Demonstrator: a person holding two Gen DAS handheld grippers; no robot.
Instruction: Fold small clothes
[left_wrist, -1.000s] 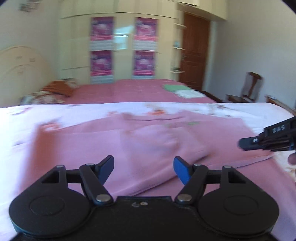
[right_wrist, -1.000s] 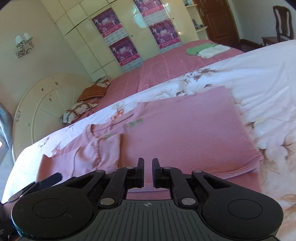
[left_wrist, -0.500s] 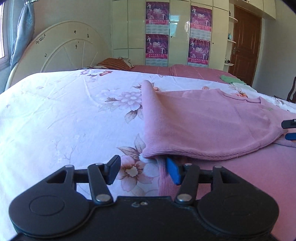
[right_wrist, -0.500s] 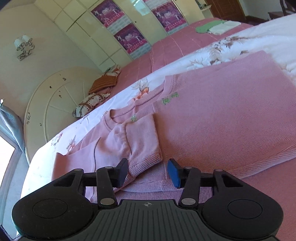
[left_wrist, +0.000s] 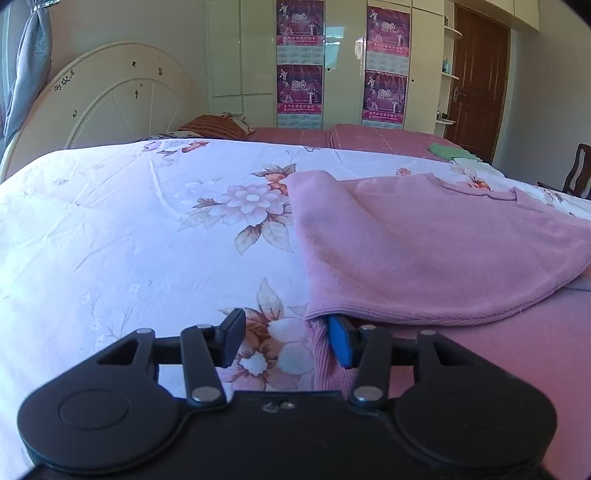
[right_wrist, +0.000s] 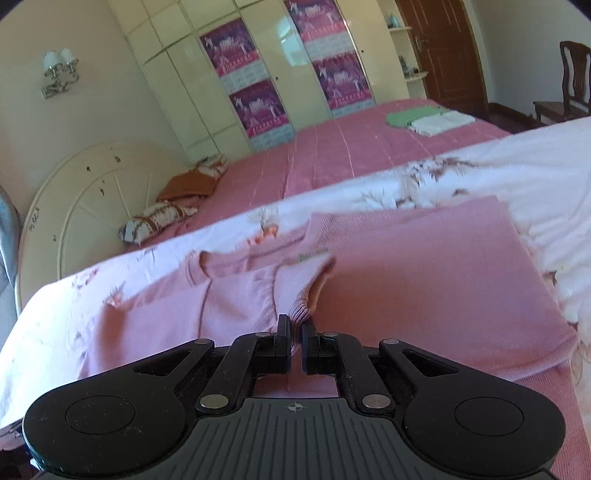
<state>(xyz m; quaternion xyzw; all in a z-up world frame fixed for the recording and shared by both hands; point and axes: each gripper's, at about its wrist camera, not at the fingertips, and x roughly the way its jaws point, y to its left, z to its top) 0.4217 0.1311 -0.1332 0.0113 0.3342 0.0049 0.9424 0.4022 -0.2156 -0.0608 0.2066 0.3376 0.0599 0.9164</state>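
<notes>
One pink knitted sweater (right_wrist: 424, 273) lay spread on the floral bedsheet (left_wrist: 129, 240) of the bed, a sleeve folded across its body. The right gripper (right_wrist: 294, 349) had its jaws pressed together on the ribbed cuff (right_wrist: 304, 306) of that sleeve. The left gripper (left_wrist: 286, 341) sat at the sweater's hem edge with its jaws closing, the blue pad (left_wrist: 340, 343) against the fabric, the other over the sheet.

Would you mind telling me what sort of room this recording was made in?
Most likely a home bedroom. There is a bed with a floral sheet and a rounded white headboard, a second bed under a pink cover with pillows, and a tall built-in wardrobe along the wall.
</notes>
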